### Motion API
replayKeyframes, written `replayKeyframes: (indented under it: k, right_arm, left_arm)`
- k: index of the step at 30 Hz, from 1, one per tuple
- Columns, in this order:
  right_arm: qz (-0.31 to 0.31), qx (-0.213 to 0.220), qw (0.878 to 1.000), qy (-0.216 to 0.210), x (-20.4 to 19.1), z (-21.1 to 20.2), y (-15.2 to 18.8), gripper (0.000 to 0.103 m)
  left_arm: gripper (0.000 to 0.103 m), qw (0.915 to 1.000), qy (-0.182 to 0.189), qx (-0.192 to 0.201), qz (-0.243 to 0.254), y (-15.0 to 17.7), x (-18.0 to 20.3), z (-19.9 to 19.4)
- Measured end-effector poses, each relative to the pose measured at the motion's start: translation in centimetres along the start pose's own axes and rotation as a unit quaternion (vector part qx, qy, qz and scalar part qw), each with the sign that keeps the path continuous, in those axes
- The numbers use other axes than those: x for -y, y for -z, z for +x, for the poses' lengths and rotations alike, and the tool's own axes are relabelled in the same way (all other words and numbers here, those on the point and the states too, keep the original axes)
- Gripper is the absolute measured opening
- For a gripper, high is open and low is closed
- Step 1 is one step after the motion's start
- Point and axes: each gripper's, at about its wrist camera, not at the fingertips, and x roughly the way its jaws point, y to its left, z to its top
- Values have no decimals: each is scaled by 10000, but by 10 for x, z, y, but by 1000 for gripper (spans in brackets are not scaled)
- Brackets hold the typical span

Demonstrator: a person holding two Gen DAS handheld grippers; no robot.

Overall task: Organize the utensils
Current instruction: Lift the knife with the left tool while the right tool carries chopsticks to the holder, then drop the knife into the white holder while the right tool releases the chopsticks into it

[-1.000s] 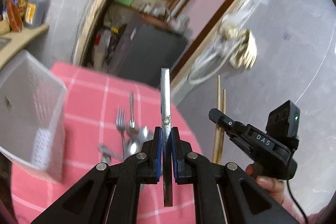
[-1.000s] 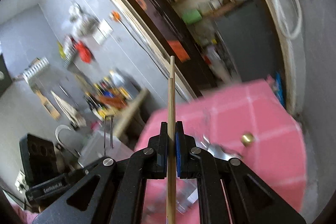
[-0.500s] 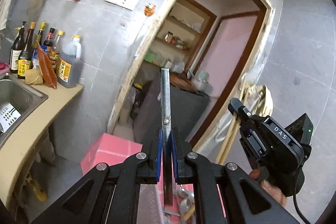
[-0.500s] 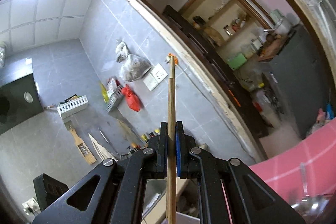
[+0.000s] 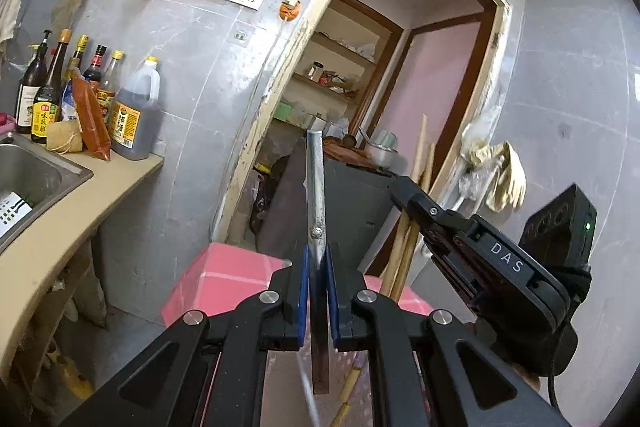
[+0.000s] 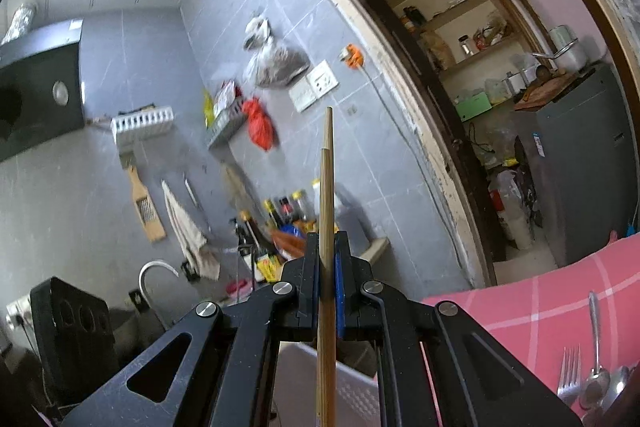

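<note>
My left gripper [image 5: 316, 267] is shut on a flat steel utensil [image 5: 315, 187] with a rivet and a brown handle, which stands upright between the blue pads. To its right, my right gripper [image 5: 412, 203] carries a pair of wooden chopsticks [image 5: 404, 239]. In the right wrist view the right gripper [image 6: 328, 259] is shut on those chopsticks [image 6: 327, 187], which point up. A fork [image 6: 570, 371] and spoons [image 6: 596, 347] lie on the pink checked tablecloth [image 6: 560, 291] at lower right. A white perforated basket [image 6: 352, 383] sits just below the right gripper's fingers.
A counter with a steel sink [image 5: 28, 171] and several bottles [image 5: 132, 123] runs along the left. An open doorway [image 5: 360, 87] with shelves lies ahead. Bags and racks hang on the grey tiled wall [image 6: 256, 123]. The pink table's corner [image 5: 224, 275] shows below the left gripper.
Both views have swung up and leftwards from the tabletop to the wall, counter and doorway. Basket and cutlery left the left wrist view. Both grips are unchanged.
</note>
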Motion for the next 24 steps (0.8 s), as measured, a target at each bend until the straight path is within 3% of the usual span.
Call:
replayKeyframes:
  k: [13,18,22,24]
  right_arm:
    - [-83,-412,9991,102,6,-8,14,7]
    - [-122,-528,9985,128,5,-9,12,8]
    - [-124,-486,9986,150,4,-13,7,30]
    - [-119,-436,9988,174,4,-17,2,31]
  left_arm:
    - [9,9997,48,-202,137,11,5,-12]
    - [20,9993,84,-317,197,11,9,-17]
    - [35,9996,50,-253,93,9,11,-25]
    - [38,9998,-25,-211,18,7,11,-28]
